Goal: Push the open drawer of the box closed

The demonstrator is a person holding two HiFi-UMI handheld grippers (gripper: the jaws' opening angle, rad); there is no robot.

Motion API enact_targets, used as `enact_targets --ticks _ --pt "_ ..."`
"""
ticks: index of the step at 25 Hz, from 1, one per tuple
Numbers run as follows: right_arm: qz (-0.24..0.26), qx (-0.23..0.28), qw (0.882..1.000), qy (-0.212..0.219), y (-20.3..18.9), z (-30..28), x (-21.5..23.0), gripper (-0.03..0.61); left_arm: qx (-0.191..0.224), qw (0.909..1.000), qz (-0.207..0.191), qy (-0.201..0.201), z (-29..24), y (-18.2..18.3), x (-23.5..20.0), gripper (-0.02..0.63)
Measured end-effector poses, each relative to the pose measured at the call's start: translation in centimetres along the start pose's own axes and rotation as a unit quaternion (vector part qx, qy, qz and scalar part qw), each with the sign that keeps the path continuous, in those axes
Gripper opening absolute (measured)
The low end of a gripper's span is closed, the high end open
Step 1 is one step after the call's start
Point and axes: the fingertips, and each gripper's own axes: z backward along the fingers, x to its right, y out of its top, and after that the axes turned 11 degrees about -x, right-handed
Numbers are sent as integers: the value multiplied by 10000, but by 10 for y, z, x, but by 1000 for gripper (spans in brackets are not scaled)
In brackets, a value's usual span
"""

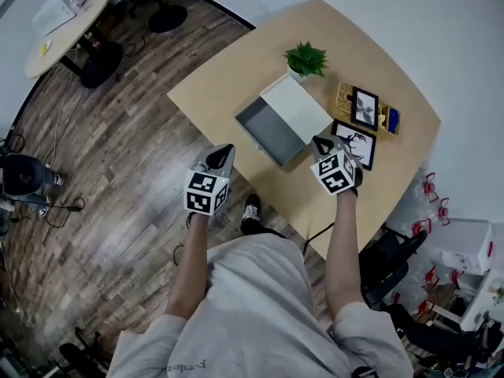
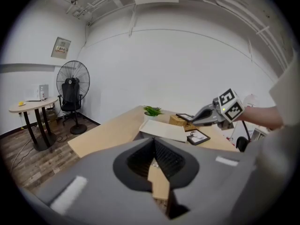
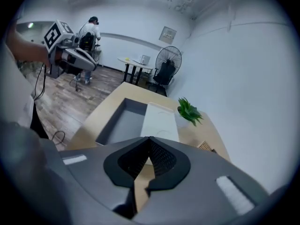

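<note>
A white box (image 1: pixel 298 107) lies on the wooden table (image 1: pixel 228 77), its grey drawer (image 1: pixel 268 132) pulled out toward me and empty. The right gripper view shows the drawer (image 3: pixel 123 121) ahead and left of the white box (image 3: pixel 160 121). My left gripper (image 1: pixel 224 151) hangs just off the table's near edge, left of the drawer front, jaws shut on nothing. My right gripper (image 1: pixel 322 143) hovers over the table to the right of the drawer's front corner, also shut and empty. Neither touches the drawer. The left gripper (image 2: pixel 153 142) points toward the white box (image 2: pixel 161 129).
A potted plant (image 1: pixel 305 60) stands behind the box. A wicker tray with a small photo frame (image 1: pixel 365 107) and a flat picture frame (image 1: pixel 354 142) lie right of it. A round side table (image 1: pixel 67 22) and a fan (image 2: pixel 72 86) stand on the wooden floor. A person (image 3: pixel 91 29) is far back.
</note>
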Motion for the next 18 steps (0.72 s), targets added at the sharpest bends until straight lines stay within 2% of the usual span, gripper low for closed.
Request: enact_targets --ticks 5,9,13,18 --pt "756 -207 9966 -234 27 -27 67 2 -194 9997 -115 -111 -37 6 -4 52" --pt "1291 -280 9912 -68 48 -57 78 2 -332 9991 -175 -212 -59 3 0 52" --pt "1660 -294 9844 507 61 -91 58 2 -487 9982 -195 -283 -76 -3 2 52" --pt "1317 -236 9801 1465 65 -126 32 2 -702 9965 -238 -390 -93 -17 3 52"
